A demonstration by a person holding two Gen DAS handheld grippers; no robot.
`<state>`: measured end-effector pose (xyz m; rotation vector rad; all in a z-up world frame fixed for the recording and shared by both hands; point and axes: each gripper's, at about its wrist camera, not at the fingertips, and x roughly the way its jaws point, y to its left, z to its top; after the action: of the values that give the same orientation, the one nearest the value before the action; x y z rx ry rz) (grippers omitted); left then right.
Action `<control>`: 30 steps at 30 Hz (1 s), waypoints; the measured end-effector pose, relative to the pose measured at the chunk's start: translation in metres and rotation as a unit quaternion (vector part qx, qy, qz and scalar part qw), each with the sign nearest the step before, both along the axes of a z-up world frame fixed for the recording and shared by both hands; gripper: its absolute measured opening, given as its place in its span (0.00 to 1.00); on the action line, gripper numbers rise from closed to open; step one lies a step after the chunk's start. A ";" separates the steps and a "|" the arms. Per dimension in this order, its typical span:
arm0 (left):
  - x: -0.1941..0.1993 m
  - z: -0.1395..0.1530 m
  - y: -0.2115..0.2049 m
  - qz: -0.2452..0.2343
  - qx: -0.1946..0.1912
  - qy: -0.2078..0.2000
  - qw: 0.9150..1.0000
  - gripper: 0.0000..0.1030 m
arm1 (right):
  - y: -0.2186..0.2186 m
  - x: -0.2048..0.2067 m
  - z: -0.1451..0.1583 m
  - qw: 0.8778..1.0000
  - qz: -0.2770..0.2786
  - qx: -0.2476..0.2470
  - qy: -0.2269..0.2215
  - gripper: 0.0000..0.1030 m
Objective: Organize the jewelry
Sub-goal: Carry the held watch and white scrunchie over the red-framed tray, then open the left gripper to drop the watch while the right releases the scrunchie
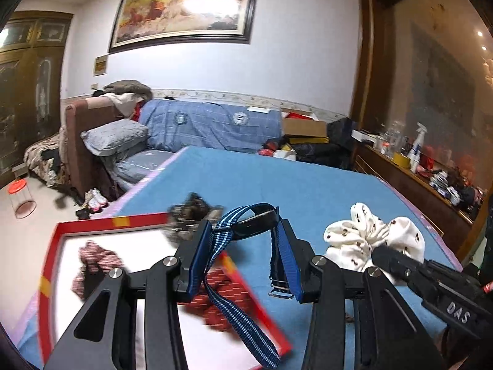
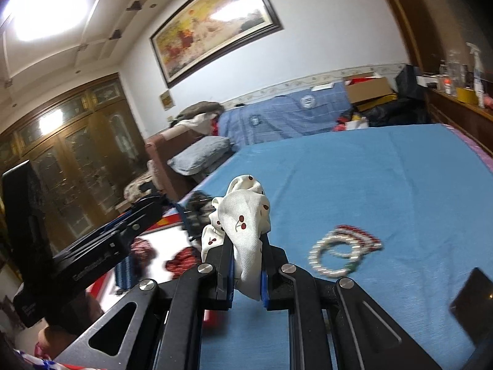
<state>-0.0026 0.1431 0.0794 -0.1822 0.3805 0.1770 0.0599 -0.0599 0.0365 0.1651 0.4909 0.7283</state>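
Note:
My left gripper [image 1: 246,225] is shut on a watch with a blue striped strap [image 1: 228,305]. The watch's black body spans the two pads, and the strap hangs down over the red box [image 1: 92,220]. This white-lined box lies on the blue bed and holds a plaid scrunchie [image 1: 95,259] and a red one [image 1: 225,296]. A dark scrunchie [image 1: 192,215] sits at the box's far edge. To the right, my right gripper [image 2: 246,237] is shut on a white cherry-print scrunchie [image 2: 243,215]. A pearl bracelet [image 2: 332,257] and a red-and-white piece [image 2: 360,236] lie on the bed at its right.
The blue bed cover [image 2: 354,169] stretches ahead. A dark flat object [image 2: 471,302] lies at the near right. Pillows [image 1: 114,135] and a covered sofa stand beyond the bed. A cluttered wooden ledge [image 1: 425,166] runs along the right, and a jar [image 1: 21,195] stands on the floor at left.

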 end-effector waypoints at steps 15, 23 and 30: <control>-0.012 -0.040 0.089 0.104 -0.042 0.057 0.992 0.41 | 0.100 -0.018 -0.033 0.992 0.112 -0.053 0.034 0.14; -0.004 -0.050 0.095 0.113 -0.045 0.070 0.990 0.41 | 0.124 -0.015 -0.052 0.984 0.142 -0.087 0.057 0.14; 0.000 -0.054 0.094 0.116 -0.048 0.080 0.989 0.41 | 0.136 -0.014 -0.067 0.980 0.153 -0.103 0.080 0.14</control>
<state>-0.0030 0.2375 0.0254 -0.3097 0.5285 0.4054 0.0460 0.0765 -0.0309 -0.0489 0.7522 0.9639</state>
